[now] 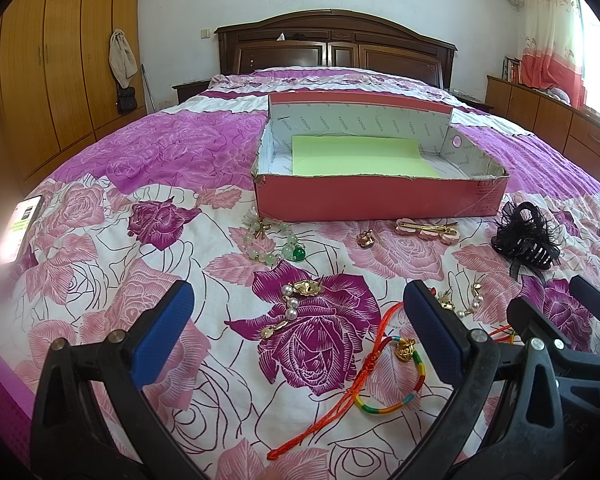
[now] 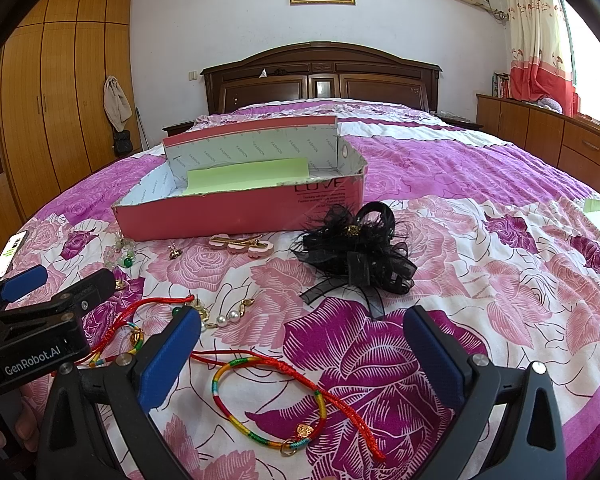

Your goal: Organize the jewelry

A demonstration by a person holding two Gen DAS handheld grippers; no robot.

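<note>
A pink cardboard box point(image 1: 376, 200) point(image 2: 236, 216) lined with green paper lies open on the floral bedspread. In front of it are a green bead bracelet point(image 1: 274, 240), a small gold charm point(image 1: 366, 239), a pink hair clip point(image 1: 428, 229) point(image 2: 240, 245) and a black feathered claw clip point(image 1: 528, 240) point(image 2: 356, 248). Pearl-and-gold earrings point(image 1: 296, 304) and a rainbow cord bracelet point(image 1: 392, 380) lie between the fingers of my open left gripper point(image 1: 296, 332). My right gripper point(image 2: 300, 356) is open over another rainbow bracelet point(image 2: 268, 404). A second pearl earring point(image 2: 224, 318) lies near its left finger.
A phone point(image 1: 24, 220) lies at the bed's left edge. A dark wooden headboard point(image 1: 336, 44) stands behind, a wardrobe point(image 1: 60, 60) on the left, and low cabinets point(image 1: 556, 124) under a curtained window on the right. A green paper scrap point(image 2: 598, 204) lies far right on the bedspread.
</note>
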